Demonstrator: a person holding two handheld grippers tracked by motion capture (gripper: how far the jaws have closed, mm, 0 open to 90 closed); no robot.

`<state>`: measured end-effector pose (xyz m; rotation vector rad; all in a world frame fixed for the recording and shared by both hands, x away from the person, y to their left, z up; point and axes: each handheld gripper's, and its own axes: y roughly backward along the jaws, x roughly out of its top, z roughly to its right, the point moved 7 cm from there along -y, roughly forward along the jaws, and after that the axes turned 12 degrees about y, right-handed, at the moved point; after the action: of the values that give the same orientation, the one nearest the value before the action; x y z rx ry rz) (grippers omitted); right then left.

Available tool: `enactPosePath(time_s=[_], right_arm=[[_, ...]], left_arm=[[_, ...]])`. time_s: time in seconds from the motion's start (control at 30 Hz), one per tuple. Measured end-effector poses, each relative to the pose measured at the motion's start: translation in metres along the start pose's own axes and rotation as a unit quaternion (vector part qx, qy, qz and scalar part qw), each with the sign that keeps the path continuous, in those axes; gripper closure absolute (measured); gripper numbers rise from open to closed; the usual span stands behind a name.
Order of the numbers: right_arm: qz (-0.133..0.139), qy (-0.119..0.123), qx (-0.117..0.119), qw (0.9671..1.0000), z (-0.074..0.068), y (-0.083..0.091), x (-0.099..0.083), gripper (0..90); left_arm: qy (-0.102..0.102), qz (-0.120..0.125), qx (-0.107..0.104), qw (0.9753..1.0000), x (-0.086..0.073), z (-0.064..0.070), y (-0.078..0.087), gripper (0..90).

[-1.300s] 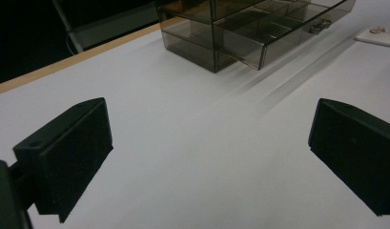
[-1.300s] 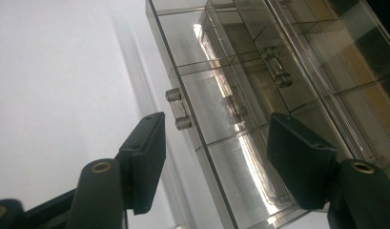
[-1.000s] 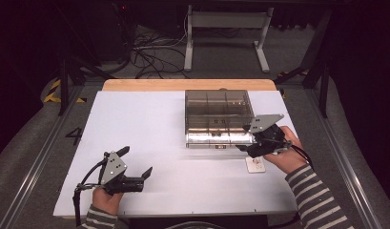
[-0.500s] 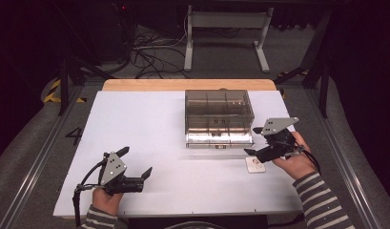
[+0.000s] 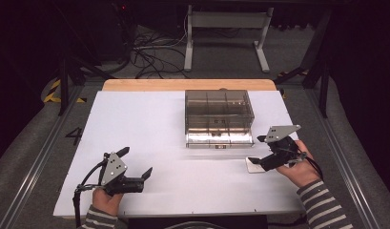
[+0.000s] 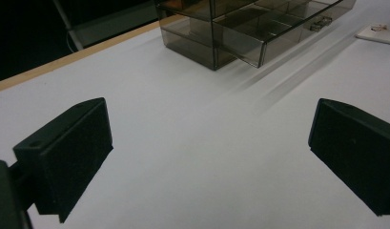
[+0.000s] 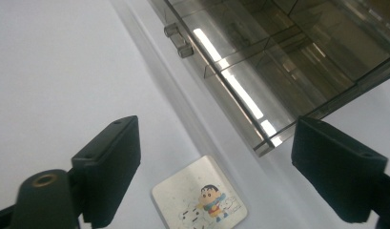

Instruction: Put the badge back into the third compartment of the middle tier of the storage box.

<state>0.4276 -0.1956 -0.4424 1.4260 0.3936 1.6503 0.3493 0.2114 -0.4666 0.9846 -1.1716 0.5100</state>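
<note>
Right now, line by line:

Card: a small white square card with a cartoon figure printed on it lies flat on the white table, near the table's right front part, just in front of the box's right end.

Right gripper: the right gripper is held low over the table in the person's right hand, its jaws spread wide apart and holding nothing. In the right gripper view the card sits between the two black jaws and low in the picture, close to the gripper, touched by neither jaw.

Box: a smoky clear plastic box with divided compartments stands at the table's far middle; its drawer, with a small handle on the front, is pulled out a little towards the person. The card lies just beside the drawer's front corner, apart from it.

Left gripper: the left gripper is at the table's left front in the left hand, jaws wide apart and empty, well away from the card and box.
</note>
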Motion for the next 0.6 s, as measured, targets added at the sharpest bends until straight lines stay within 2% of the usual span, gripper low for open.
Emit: enactPosePath(time_s=[0.13, 0.3, 0.6], right_arm=[[-0.005, -0.002, 0.009, 0.9999, -0.003, -0.004, -0.004, 15.5], [-0.034, 0.003, 0.019, 0.9992, -0.004, -0.010, -0.013, 13.7], [-0.052, 0.011, 0.039, 0.9978, -0.004, -0.017, -0.021, 14.7]], left_arm=[[0.000, 0.001, 0.000, 1.0000, 0.000, 0.000, 0.000, 1.6], [0.000, 0.000, 0.000, 1.0000, 0.000, 0.000, 0.000, 1.6], [0.001, -0.001, 0.000, 1.0000, -0.001, 0.000, 0.000, 1.6]])
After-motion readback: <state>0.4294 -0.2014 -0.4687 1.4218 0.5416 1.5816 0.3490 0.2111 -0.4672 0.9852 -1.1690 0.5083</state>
